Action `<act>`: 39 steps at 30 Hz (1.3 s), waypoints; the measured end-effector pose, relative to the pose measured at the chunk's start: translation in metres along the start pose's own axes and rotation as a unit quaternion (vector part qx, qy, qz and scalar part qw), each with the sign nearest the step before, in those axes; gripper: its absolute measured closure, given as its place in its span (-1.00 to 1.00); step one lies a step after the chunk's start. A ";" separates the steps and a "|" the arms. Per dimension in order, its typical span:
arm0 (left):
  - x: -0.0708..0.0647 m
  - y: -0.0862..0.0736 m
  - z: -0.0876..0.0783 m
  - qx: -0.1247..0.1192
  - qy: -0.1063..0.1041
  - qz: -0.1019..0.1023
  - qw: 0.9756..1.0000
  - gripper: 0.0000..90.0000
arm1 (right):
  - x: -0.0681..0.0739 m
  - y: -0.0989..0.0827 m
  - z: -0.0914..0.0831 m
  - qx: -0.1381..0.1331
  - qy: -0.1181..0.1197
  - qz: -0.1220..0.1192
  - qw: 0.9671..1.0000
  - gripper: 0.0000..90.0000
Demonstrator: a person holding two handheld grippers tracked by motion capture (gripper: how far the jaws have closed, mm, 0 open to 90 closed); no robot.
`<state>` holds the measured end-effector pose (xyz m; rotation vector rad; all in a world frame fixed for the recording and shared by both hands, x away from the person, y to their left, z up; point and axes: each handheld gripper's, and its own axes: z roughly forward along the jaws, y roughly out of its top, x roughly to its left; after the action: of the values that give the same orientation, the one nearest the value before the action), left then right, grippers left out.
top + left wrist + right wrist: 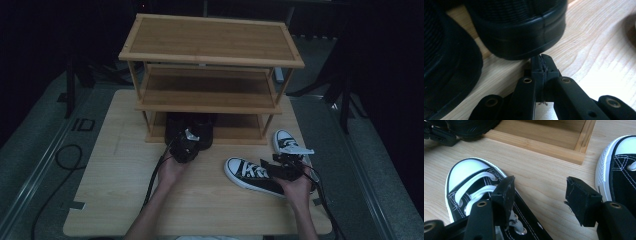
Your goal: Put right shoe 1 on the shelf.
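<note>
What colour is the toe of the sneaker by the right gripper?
White: the sneaker has a white toe cap and white laces on black canvas. The right gripper view shows it best.

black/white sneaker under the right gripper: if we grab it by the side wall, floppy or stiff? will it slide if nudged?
The sneaker looks like lace-up canvas, so its upper probably gives under the open right gripper. The white rubber toe cap and sole rim look stiffer, likely the firmer hold. It lies flat on its sole on the wooden table, so a nudge should drag or pivot it, not tip it.

Two boots [192,129] sit on the rack's [210,60] bottom shelf, with two sneakers [252,175] on the table [110,190] before it, to the right.
</note>
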<state>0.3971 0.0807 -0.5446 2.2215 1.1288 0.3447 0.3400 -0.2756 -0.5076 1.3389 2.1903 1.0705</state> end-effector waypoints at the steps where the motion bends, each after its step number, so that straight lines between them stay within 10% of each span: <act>1: 0.001 0.000 0.000 0.001 0.003 -0.003 1.000 0.98 | 0.000 0.000 0.000 0.000 0.000 0.000 1.000 -0.10; 4: 0.000 -0.001 -0.002 -0.004 -0.014 -0.008 1.000 0.98 | 0.000 0.000 0.000 0.000 0.000 0.000 1.000 -0.10; 9: -0.019 0.005 0.005 0.004 -0.019 0.041 0.999 0.95 | 0.000 0.000 0.000 0.000 -0.001 0.000 1.000 -0.10; 26: -0.011 0.006 0.006 0.003 -0.004 0.011 1.000 0.94 | 0.000 0.000 0.000 0.000 0.000 0.000 1.000 -0.10; 39: 0.005 -0.030 -0.020 -0.012 -0.019 0.013 1.000 0.57 | 0.001 0.002 -0.001 0.010 0.012 -0.010 1.000 0.08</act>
<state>0.3713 0.1065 -0.5480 2.2132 1.0715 0.3248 0.3402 -0.2749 -0.5052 1.3179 2.2319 1.0644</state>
